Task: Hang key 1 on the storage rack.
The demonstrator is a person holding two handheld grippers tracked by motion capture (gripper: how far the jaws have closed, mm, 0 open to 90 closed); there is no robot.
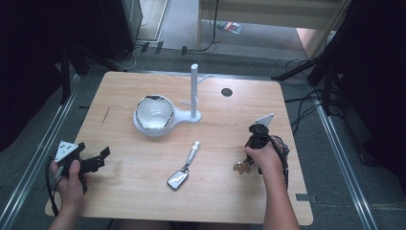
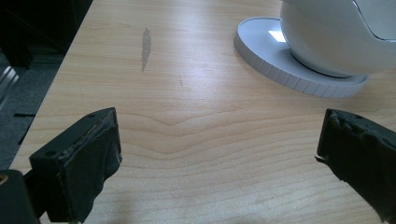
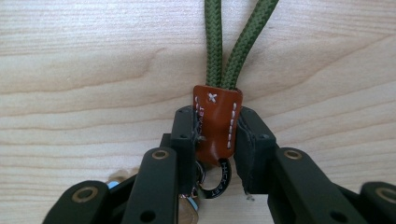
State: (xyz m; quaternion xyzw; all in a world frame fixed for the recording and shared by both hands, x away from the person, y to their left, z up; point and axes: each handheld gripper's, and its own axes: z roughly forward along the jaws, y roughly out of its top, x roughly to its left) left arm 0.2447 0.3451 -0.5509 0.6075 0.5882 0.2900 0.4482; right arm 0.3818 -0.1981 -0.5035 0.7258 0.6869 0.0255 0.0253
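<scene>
The right gripper (image 3: pixel 217 140) has its jaws clamped on the brown stitched leather tab (image 3: pixel 215 122) of a green braided cord keychain (image 3: pixel 229 42), down on the wooden table (image 1: pixel 143 187), well right of the white bowl-shaped stand (image 1: pixel 154 115). The left gripper (image 2: pixel 217 163) hangs wide open, holding nothing, near that stand.

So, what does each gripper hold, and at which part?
The right gripper is shut on the brown leather tab of the key lanyard, just below its green cord. The left gripper holds nothing.
</scene>
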